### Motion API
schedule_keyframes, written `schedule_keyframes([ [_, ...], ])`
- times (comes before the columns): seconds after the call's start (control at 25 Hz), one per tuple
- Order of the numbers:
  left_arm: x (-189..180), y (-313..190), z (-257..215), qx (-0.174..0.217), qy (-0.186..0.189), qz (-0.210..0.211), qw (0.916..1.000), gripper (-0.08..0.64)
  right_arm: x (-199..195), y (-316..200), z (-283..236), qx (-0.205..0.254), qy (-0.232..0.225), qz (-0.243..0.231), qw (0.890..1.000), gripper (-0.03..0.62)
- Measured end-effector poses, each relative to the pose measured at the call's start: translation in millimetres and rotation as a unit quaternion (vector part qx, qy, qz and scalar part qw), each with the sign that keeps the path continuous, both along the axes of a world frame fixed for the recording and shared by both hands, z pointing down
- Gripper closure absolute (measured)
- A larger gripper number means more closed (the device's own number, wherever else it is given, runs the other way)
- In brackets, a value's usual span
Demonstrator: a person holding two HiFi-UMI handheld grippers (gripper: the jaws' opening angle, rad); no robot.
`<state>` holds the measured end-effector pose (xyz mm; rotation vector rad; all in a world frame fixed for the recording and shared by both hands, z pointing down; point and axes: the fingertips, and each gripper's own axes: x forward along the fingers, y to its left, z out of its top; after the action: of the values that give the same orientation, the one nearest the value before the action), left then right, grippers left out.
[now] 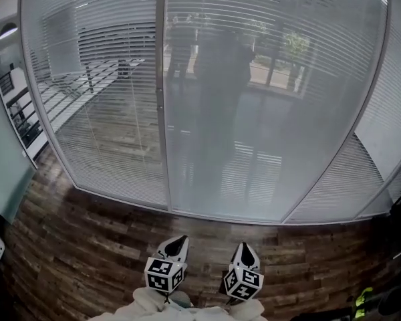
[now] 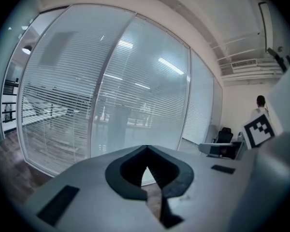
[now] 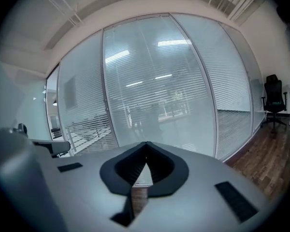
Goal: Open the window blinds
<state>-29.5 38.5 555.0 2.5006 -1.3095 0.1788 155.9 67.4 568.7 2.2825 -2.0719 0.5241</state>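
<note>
- Left gripper [image 1: 176,241] — jaws clenched together on nothing, at the near edge, well short of the glass
- Window blinds [image 1: 100,92] hang lowered across the far glass wall, left to right, beyond the wooden floor [image 1: 87,233]
- Right gripper [image 1: 245,248] likewise clenched and empty, near the left one
- Risk — no cord or wand shows from here, so a misjudged reach could bend thin slats or knock the glass

The tall glass panes [image 1: 267,112] are smooth and glossy and throw back dim reflections. Behind them hang pale, matt slatted window blinds [image 1: 107,139]. Between the panes stands a satin grey metal upright [image 1: 161,99]. The dark plank floor [image 1: 87,239] looks like worn, rough-grained wood with a dull finish. The left gripper [image 2: 146,151] has a smooth matt grey plastic shell, and its black fingers [image 2: 124,173] look ribbed and rubbery.
</note>
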Motion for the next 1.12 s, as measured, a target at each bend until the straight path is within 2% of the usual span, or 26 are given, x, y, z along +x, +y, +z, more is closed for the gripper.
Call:
schedule_keyframes([
  [0.24, 3.2, -41.4, 8.9, -0.010, -0.004, 0.002, 0.9999, 0.561, 7.7, -38.1, 14.4, -0.018, -0.003, 0.008, 1.000, 0.578],
  [0.44, 11.7, -104.6, -9.3, -0.014, 0.002, 0.006, 0.9999, 0.561, 18.3, -95.6, -6.1, -0.025, 0.005, 0.017, 1.000, 0.578],
  [0.8, 29.6, -230.1, -37.6, 0.001, 0.001, 0.014, 0.9999, 0.561, 11.6, -230.0, -44.5, -0.001, 0.017, -0.012, 1.000, 0.578],
  [1.12, 32.5, -346.3, -34.1, 0.018, 0.000, 0.013, 0.9998, 0.561, -0.8, -353.1, -45.7, 0.022, 0.021, -0.037, 0.999, 0.578],
])
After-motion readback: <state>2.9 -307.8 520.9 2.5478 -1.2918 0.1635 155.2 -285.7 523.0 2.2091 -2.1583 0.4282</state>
